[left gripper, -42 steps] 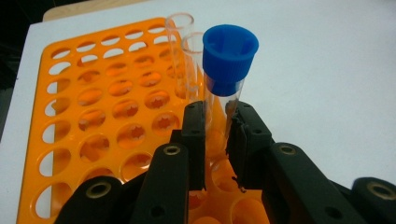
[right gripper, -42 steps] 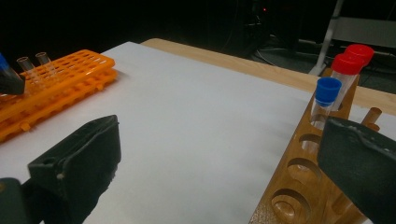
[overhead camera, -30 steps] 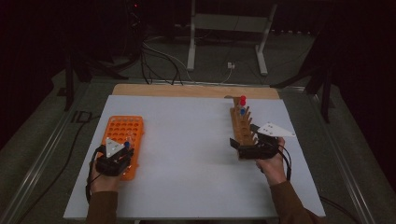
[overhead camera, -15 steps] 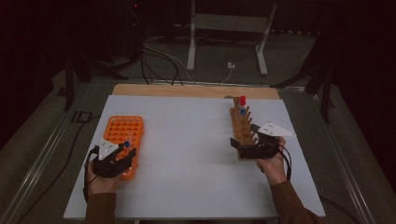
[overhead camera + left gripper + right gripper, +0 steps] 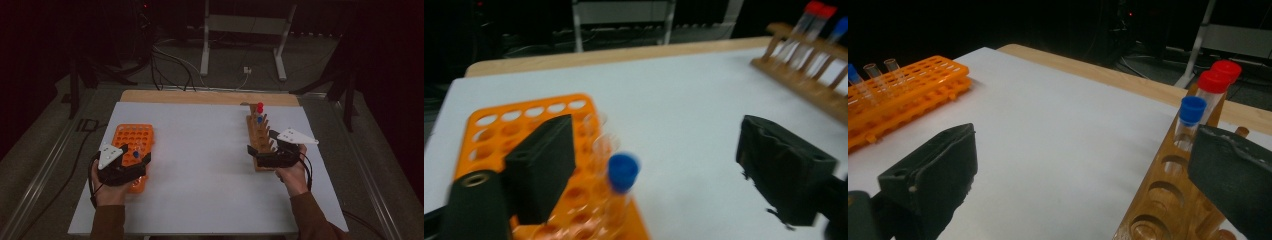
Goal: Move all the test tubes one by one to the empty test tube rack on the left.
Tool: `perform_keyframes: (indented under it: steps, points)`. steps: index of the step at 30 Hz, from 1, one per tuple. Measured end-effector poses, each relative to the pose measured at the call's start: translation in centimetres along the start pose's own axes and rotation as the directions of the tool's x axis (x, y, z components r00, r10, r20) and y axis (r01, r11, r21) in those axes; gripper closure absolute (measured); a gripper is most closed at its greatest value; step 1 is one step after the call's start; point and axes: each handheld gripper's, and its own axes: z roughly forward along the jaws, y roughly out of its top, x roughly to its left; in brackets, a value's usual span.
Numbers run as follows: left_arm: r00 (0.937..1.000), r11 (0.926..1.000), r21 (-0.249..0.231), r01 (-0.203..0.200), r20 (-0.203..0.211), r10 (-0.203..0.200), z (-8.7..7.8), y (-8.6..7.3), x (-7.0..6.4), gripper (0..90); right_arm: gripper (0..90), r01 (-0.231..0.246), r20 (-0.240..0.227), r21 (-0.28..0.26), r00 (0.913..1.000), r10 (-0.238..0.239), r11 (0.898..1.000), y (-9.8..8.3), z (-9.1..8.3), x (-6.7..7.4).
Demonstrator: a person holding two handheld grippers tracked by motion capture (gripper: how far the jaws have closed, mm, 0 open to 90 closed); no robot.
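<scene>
An orange tube rack (image 5: pixel 131 136) lies at the left of the white table. A blue-capped tube (image 5: pixel 622 172) stands in the near part of this orange rack (image 5: pixel 514 125), beside two clear uncapped tubes (image 5: pixel 596 125). My left gripper (image 5: pixel 654 145) has just been opening; its jaws stand wide on either side of that tube without touching it. At the right, a wooden rack (image 5: pixel 257 137) holds two red-capped tubes (image 5: pixel 1215 82) and a blue-capped one (image 5: pixel 1192 112). My right gripper (image 5: pixel 1083 145) is open at the rack's near end, with nothing between its jaws.
The white table top (image 5: pixel 200 150) has a wooden strip (image 5: pixel 200 97) along its far edge. Behind the table stand a metal frame (image 5: pixel 242 30) and loose cables (image 5: pixel 170 60) on the floor. Both forearms enter from the near edge.
My left gripper's jaws have spread apart and the gripper has lifted a little, leaving the blue-capped tube standing in the orange rack. The right gripper has kept still.
</scene>
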Motion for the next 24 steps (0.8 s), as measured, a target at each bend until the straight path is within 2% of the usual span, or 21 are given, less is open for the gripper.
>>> perform_keyframes:
  steps: [2, 5, 7, 12, 17, 24]
  points:
    - [0.9996, 1.0, -0.005, -0.008, 0.027, 0.008, 0.2, 0.3, -0.3, 8.4, 0.3, 0.007, 0.005, 0.002, 1.0, -0.007, 1.0, 0.2, 0.0, -0.2]
    - [0.9994, 0.9997, -0.018, -0.015, 0.03, 0.016, 0.6, 0.7, -0.9, 1.1, 0.3, 0.01, 0.011, 0.006, 0.9999, -0.01, 1.0, 0.5, 0.2, -0.6]
    - [0.9991, 0.9996, -0.022, -0.018, 0.038, 0.019, 0.9, 0.8, -1.2, 0.5, 0.3, 0.009, 0.016, 0.007, 0.9998, -0.01, 1.0, 0.7, 0.3, -1.0]
    - [0.9938, 0.9989, -0.043, -0.018, 0.109, 0.022, 1.8, 1.2, -2.2, 0.6, 0.3, -0.005, 0.027, 0.013, 0.9996, 0.005, 1.0, 1.0, 1.0, -1.8]
    - [0.9903, 0.9987, -0.047, -0.02, 0.136, 0.027, 2.7, 1.5, -3.2, 1.0, 0.5, -0.011, 0.049, 0.018, 0.9987, 0.01, 1.0, 1.3, 1.9, -2.5]
    - [0.9882, 0.9985, -0.051, -0.018, 0.151, 0.026, 3.6, 0.7, -4.1, 1.1, 9.5, -0.042, 0.088, 0.043, 0.9954, 0.038, 0.998, 1.5, 3.2, -4.0]
